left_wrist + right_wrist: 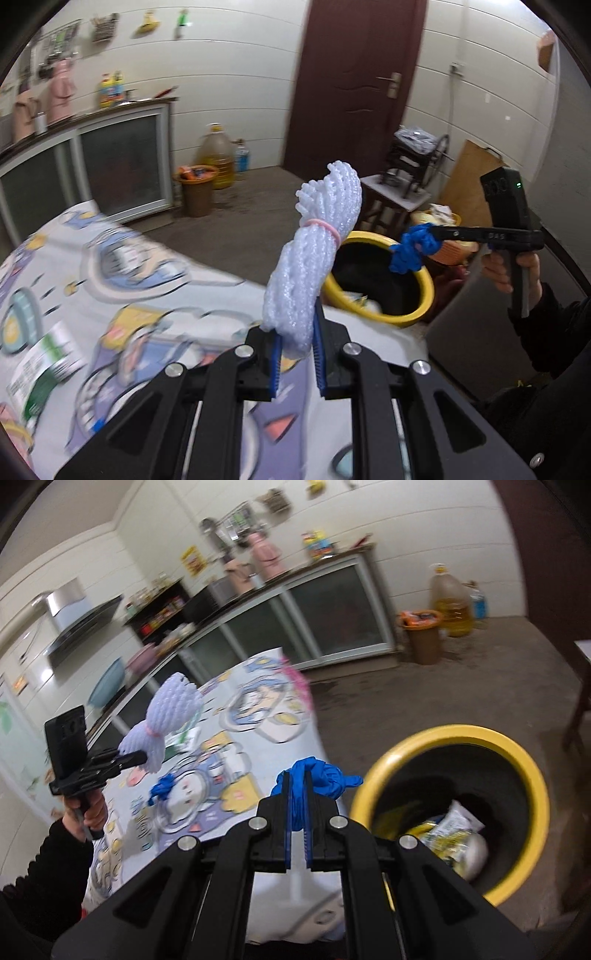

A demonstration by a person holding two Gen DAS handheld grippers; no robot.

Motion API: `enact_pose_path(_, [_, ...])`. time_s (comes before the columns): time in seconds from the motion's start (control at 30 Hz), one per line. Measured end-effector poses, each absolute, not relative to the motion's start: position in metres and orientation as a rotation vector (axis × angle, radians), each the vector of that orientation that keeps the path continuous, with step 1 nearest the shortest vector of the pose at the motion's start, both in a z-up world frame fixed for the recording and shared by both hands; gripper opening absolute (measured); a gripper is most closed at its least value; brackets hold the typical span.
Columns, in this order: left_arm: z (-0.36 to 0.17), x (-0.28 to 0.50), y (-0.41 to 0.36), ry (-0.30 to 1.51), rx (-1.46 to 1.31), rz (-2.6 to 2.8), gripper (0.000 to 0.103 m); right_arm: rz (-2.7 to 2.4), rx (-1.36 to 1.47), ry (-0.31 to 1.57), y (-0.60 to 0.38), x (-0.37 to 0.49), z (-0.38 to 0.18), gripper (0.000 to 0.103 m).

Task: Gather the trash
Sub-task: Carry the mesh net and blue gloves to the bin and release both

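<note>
Two tongs clenched on foam netting and blue glove; wrappers in yellow-rimmed bin.

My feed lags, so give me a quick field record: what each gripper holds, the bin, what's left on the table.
left gripper: shut on white foam net
right gripper: shut on blue glove
yellow bin: on the floor beside the table, trash already inside
table: another blue scrap and a green-and-white packet remain
</note>
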State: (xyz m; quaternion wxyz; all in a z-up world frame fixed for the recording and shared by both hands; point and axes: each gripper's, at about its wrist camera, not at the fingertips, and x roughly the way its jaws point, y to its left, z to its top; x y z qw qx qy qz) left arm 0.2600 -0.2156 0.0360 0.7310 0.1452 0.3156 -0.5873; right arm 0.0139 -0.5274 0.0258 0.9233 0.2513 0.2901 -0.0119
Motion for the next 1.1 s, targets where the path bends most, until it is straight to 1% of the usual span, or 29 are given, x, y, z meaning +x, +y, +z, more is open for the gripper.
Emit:
enact_pose_path(0.17, [0.023, 0.245, -0.278, 0.715, 0.326, -1.384, 0.013, -0.121, 0.547, 0.598, -0.561, -0.008, 0.009, 0.005])
enact_pose_path(0.43, [0.001, 0.221, -0.344, 0.754, 0.344, -1.419, 0.013, -0.191, 0.588, 0.616, -0.59, -0.024, -0.015, 0.005])
enact_pose_path(0.77, [-0.029, 0.204, -0.396, 0.833, 0.395, -1.398, 0.013, -0.234, 0.648, 0.668, -0.614, -0.027, -0.048, 0.005])
enact_pose_path(1.1, [-0.044, 0.19, -0.428, 0.878, 0.443, -1.382, 0.013, -0.271, 0.679, 0.699, -0.628, -0.027, -0.063, 0.005])
